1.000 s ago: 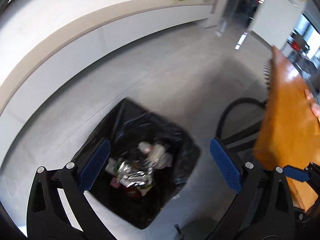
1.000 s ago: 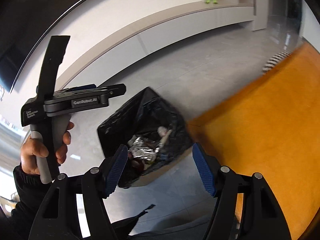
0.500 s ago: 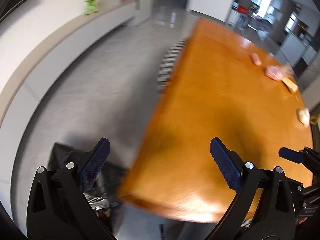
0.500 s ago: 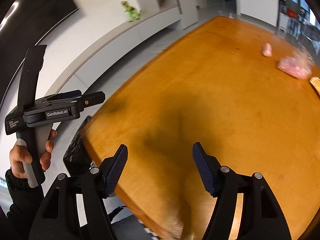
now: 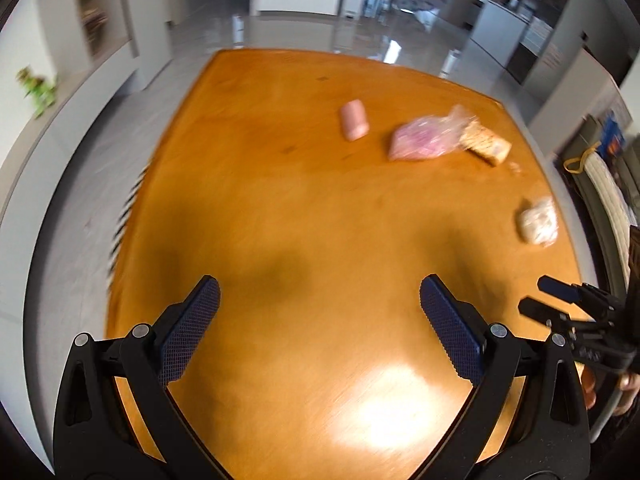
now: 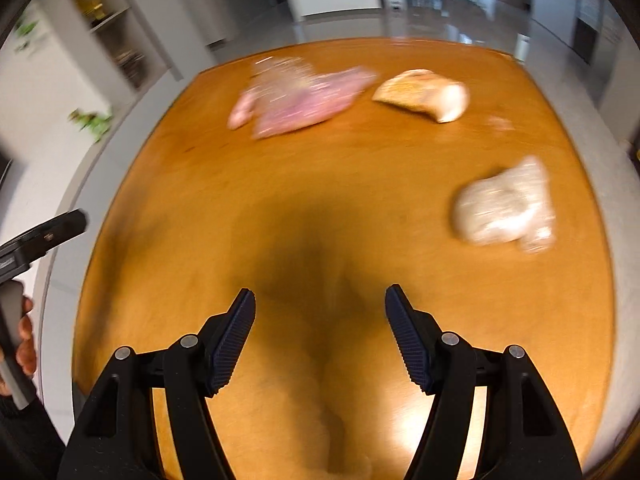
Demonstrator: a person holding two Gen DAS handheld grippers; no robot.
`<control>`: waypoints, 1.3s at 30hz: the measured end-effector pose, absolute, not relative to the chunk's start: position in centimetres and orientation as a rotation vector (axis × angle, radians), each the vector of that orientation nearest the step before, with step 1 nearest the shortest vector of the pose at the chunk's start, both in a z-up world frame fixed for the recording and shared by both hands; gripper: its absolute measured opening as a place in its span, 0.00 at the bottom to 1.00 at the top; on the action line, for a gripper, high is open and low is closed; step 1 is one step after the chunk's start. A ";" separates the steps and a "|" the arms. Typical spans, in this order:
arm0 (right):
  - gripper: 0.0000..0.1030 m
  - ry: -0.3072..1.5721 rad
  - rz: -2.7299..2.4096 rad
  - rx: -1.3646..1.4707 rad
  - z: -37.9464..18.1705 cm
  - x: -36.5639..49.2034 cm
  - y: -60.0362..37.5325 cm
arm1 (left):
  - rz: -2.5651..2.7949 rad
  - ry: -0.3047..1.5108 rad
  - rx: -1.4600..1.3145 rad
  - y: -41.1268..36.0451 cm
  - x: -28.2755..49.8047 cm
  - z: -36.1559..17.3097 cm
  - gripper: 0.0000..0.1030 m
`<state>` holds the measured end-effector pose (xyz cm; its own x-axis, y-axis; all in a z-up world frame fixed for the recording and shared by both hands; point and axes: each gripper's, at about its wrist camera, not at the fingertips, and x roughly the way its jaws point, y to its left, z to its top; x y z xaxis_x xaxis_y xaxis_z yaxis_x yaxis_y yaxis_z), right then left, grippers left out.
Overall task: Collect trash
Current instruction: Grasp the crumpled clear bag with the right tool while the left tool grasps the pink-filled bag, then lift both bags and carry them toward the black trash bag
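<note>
Several pieces of trash lie on the far half of an orange wooden table [image 5: 304, 208]. In the left wrist view I see a pink sausage-shaped piece [image 5: 354, 119], a pink plastic bag [image 5: 424, 140], a tan wrapper [image 5: 486, 144] and a whitish crumpled wrapper [image 5: 538, 222]. The right wrist view, blurred, shows the pink bag [image 6: 304, 100], the tan wrapper [image 6: 424, 94] and the whitish wrapper [image 6: 504, 206]. My left gripper [image 5: 320, 316] is open and empty over the near table. My right gripper [image 6: 320, 328] is open and empty, well short of the trash.
Grey floor [image 5: 80, 184] runs along the table's left side. A white ledge with a green toy [image 5: 38, 88] stands at far left. Shelves [image 6: 116, 40] and a glossy hallway lie beyond the table. The right gripper's tips show at the left view's right edge [image 5: 560, 304].
Both grippers swung from above the black trash bin on the floor up and right, over the table. The bin has left both views and the trash on the table has come into view.
</note>
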<state>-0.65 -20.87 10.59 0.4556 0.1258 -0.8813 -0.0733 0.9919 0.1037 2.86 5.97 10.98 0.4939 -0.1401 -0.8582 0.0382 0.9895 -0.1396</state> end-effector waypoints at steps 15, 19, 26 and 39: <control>0.59 1.167 -0.213 0.151 6.9 8.3 -33.0 | -0.264 1.145 0.003 -5.7 20.6 11.1 0.94; 0.48 1.157 -0.219 0.077 7.0 8.3 -32.1 | -0.267 1.214 0.028 -8.1 25.3 8.5 0.94; 0.46 1.144 -0.210 0.078 7.1 7.8 -32.3 | -0.269 1.311 0.122 -11.6 27.3 2.9 0.92; 0.45 1.112 -0.102 0.090 9.2 4.6 -28.5 | -0.261 1.233 0.072 -6.5 20.5 4.1 0.33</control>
